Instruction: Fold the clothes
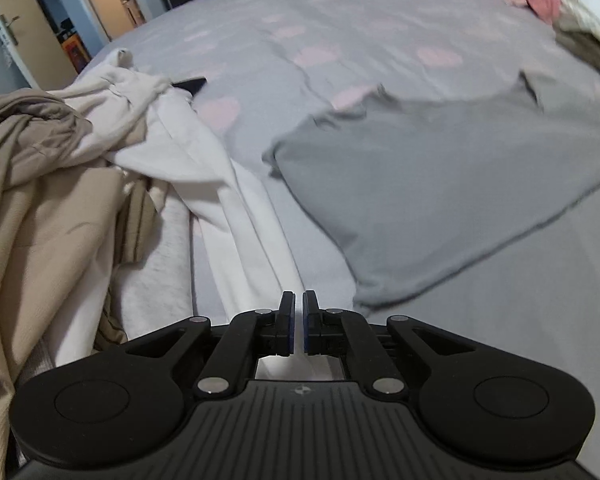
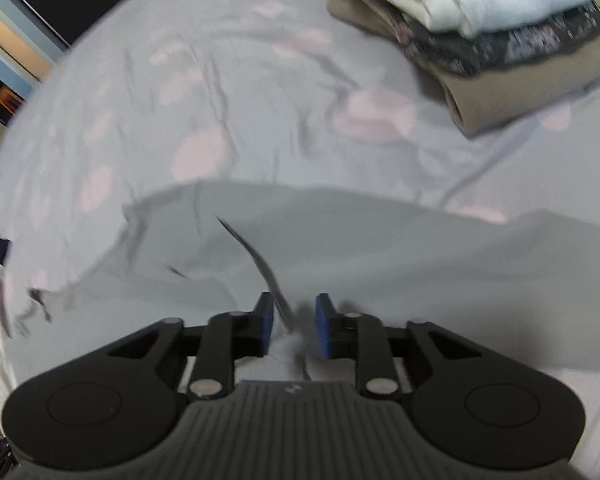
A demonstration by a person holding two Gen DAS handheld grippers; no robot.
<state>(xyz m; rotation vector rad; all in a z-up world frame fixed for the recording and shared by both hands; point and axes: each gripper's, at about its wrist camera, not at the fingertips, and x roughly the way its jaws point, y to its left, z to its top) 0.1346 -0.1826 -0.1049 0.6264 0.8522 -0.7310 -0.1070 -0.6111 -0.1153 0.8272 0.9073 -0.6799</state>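
Left claw (image 1: 298,322): clenched on a white garment (image 1: 256,216).
Right claw (image 2: 294,326): released, pads apart over a grey garment (image 2: 340,248).
Grey garment: spread on the bed (image 2: 260,100).

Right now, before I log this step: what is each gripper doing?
Left gripper: shut on the white garment.
Right gripper: open, with an edge of the grey garment between its pads, not pressed.

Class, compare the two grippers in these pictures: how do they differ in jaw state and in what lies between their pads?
The left gripper is shut, pinching the white garment; the right gripper stands open, pads apart. The grey garment lies loose between the right gripper's pads. Both point down at the bed.
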